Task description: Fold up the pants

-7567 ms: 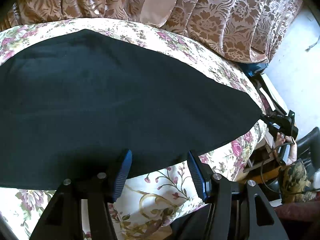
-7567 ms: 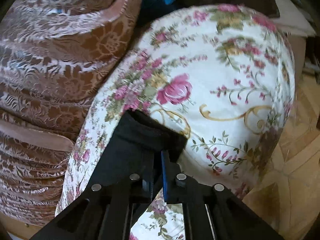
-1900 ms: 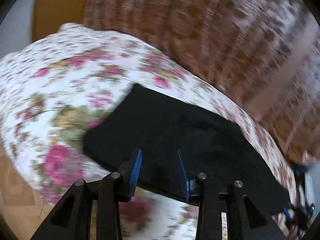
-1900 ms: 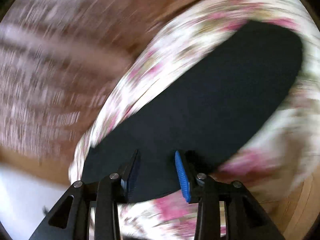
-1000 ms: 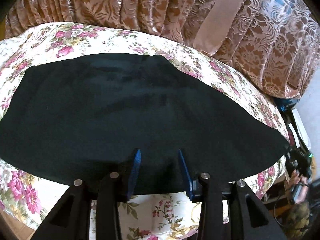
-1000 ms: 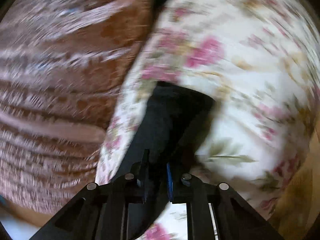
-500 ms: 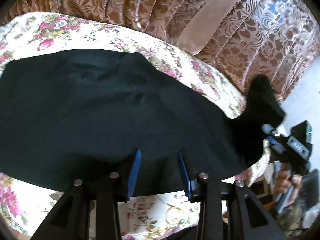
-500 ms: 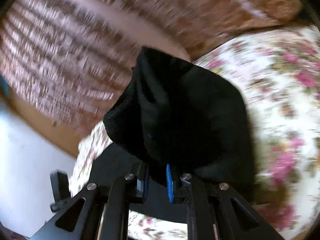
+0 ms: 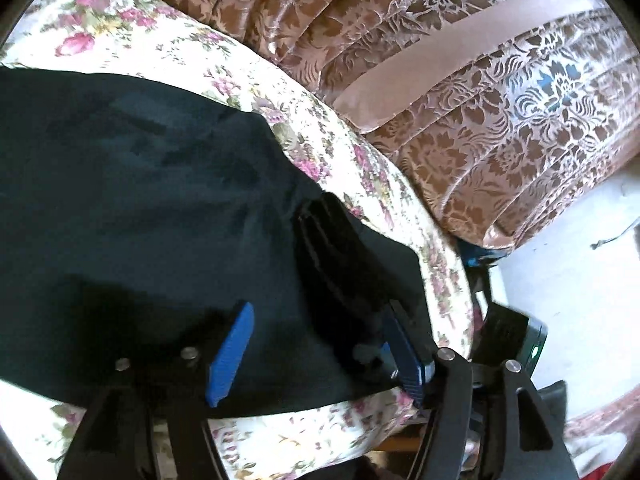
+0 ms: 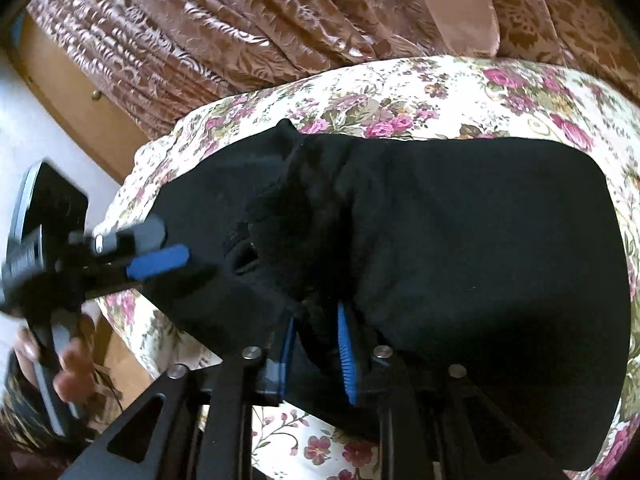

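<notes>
Black pants (image 10: 480,240) lie on the floral bed cover (image 10: 440,92), one end doubled over onto the rest in a bunched fold (image 10: 304,216). My right gripper (image 10: 316,348) sits at that fold, its jaws opening; cloth lies loose between the blue pads (image 10: 344,352). My left gripper (image 9: 318,356) hovers over the near edge of the pants (image 9: 140,208), jaws opening wide and pinching nothing. In the left wrist view the right gripper (image 9: 344,264) lies on the cloth just ahead of my right-hand pad. The right wrist view shows the left gripper (image 10: 160,246) at the left.
Brown patterned curtains (image 9: 460,80) hang behind the bed. A person's hand (image 10: 60,360) holds the left gripper's handle. A pale floor (image 9: 580,260) lies beyond the bed's right end, and a wooden panel (image 10: 68,92) stands at its left end.
The right gripper swept across with the pants' end and laid it over the rest, beside the left gripper. Both pairs of jaws have widened; the left view has turned rightward.
</notes>
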Available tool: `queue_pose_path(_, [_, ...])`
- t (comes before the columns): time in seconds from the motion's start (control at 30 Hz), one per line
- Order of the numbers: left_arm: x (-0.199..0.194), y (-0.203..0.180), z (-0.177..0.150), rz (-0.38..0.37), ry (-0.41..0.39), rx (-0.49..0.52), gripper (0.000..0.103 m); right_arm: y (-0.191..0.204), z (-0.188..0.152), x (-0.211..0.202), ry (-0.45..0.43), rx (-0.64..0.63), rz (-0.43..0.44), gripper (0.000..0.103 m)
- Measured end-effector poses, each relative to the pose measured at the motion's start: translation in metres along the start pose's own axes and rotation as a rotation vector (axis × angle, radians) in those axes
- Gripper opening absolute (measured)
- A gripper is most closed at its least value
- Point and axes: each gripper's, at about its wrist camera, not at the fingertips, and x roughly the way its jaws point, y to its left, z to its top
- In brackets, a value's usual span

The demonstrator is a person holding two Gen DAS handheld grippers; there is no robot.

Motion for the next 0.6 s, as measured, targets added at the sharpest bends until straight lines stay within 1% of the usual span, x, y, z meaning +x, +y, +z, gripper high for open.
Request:
queue_pose_path(0.03, [0.003,-0.002,0.003,-0.005,0.005,-0.001,0.069,0.0,-0.001,-0.001,-0.002,-0.004,0.009,0.034])
queue_pose_path(0.1, [0.012,-0.006,0.008,-0.027,0.024,-0.01,0.074,0.005,-0.004,-0.004,-0.009,-0.017,0.017,0.036])
queue_pose_path(0.17, [0.023,-0.006,0.012,-0.063,0.055,-0.043,0.084,0.008,-0.003,-0.01,-0.01,-0.032,0.031,0.037])
queue_pose_path(0.23, [0.034,-0.005,0.016,-0.08,0.077,-0.073,0.088,0.01,-0.011,-0.022,-0.021,-0.042,0.05,0.044])
queue_pose_path(0.33, [0.048,-0.005,0.017,-0.068,0.11,-0.083,0.087,0.004,-0.022,-0.042,-0.04,-0.021,0.055,0.045])
queue_pose_path(0.4, [0.055,-0.006,0.016,-0.064,0.128,-0.087,0.082,-0.007,-0.033,-0.058,-0.055,0.006,0.037,0.045])
queue_pose_path(0.43, [0.059,-0.007,0.016,-0.068,0.142,-0.088,0.076,-0.014,-0.038,-0.066,-0.063,0.029,0.023,0.045])
queue_pose_path(0.47, [0.062,-0.008,0.016,-0.07,0.153,-0.086,0.073,-0.022,-0.044,-0.075,-0.071,0.053,0.009,0.045])
queue_pose_path(0.53, [0.069,-0.009,0.014,-0.049,0.175,-0.083,0.069,-0.041,-0.058,-0.096,-0.099,0.122,-0.022,0.045])
queue_pose_path(0.6, [0.079,-0.011,0.012,-0.048,0.212,-0.069,0.05,-0.057,-0.07,-0.109,-0.11,0.175,-0.05,0.045])
